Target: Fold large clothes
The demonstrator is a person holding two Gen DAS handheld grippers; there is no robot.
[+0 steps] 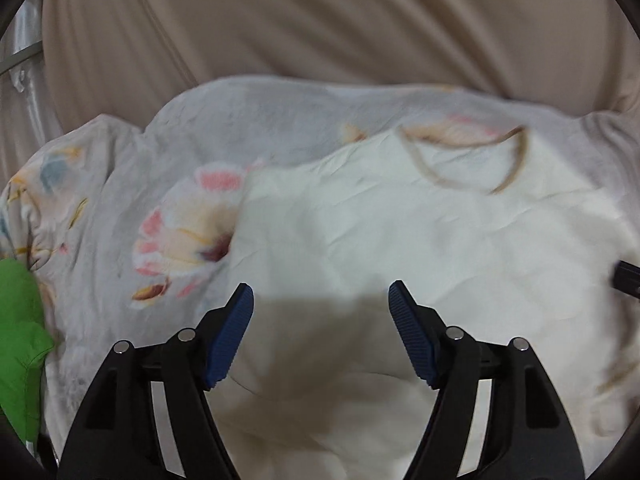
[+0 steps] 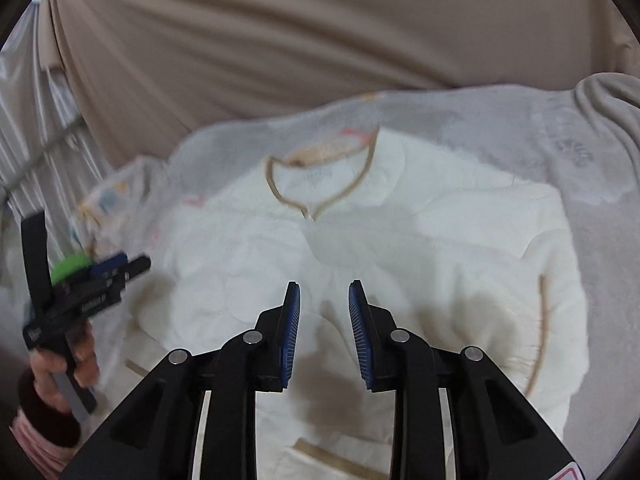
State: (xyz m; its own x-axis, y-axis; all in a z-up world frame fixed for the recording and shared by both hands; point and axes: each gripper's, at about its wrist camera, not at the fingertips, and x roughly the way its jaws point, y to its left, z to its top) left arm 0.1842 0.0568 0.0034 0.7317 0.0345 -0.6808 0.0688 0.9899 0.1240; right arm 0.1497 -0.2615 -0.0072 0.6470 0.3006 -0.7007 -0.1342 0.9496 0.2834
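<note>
A cream quilted garment [image 1: 420,248] with a tan-trimmed neckline [image 1: 472,160] lies spread on a floral bedsheet [image 1: 168,184]. It also shows in the right wrist view [image 2: 400,248], neckline [image 2: 320,184] away from me. My left gripper [image 1: 321,292] is open and empty, hovering over the garment's left part. My right gripper [image 2: 324,292] is open, with a narrower gap, empty, above the garment's middle. The left gripper [image 2: 120,268] also shows in the right wrist view, held in a hand at the left edge.
A beige fabric backdrop [image 1: 320,20] rises behind the bed. A green cloth [image 1: 20,320] lies at the left edge. A grey blanket [image 2: 600,112] is bunched at the far right. Shiny plastic sheeting [image 2: 36,120] hangs at the far left.
</note>
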